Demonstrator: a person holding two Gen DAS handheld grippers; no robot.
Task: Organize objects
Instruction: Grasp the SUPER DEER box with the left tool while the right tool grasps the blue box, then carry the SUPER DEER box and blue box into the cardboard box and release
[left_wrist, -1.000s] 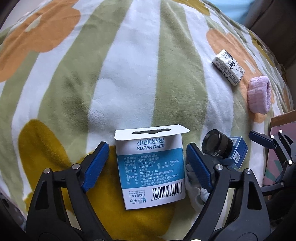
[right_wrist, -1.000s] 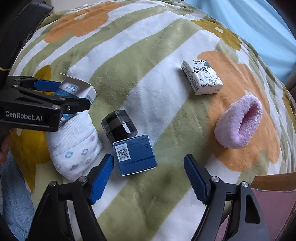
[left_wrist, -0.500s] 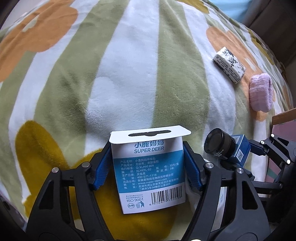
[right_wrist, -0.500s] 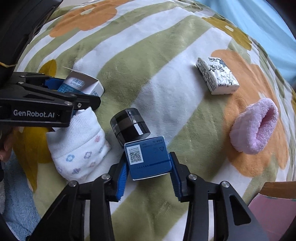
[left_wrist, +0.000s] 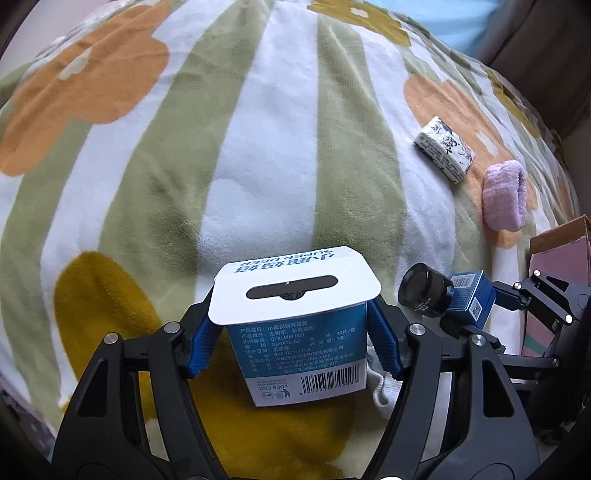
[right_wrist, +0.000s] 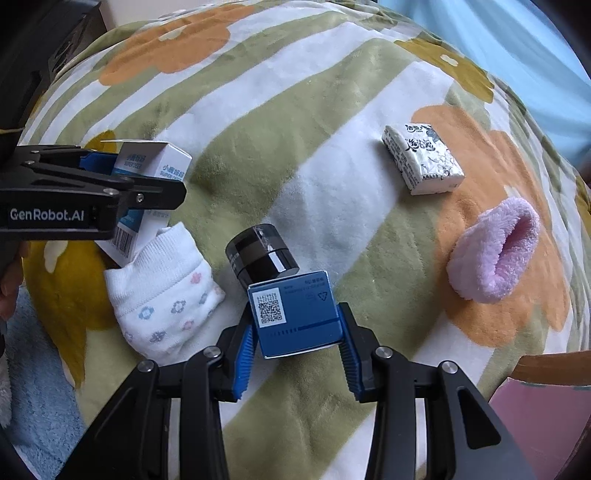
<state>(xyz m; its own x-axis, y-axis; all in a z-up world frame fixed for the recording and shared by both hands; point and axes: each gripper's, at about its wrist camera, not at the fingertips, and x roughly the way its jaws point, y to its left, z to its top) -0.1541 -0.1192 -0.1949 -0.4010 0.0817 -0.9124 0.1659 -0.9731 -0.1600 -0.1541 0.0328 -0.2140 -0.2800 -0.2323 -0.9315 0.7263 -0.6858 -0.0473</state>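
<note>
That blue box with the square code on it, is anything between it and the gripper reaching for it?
Nothing visible. The right gripper already has its blue pads against both sides of the blue box. The black jar lies touching the box's far edge, beyond the gripper, not between them.

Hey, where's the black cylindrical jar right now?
In the right wrist view, the black cylindrical jar lies on the striped flowered blanket, touching the far side of the small blue box, right of the white flowered sock.

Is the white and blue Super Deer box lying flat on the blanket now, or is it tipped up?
Tipped up. The left gripper is shut on the Super Deer box, whose hang-tab end is raised off the blanket.
</note>
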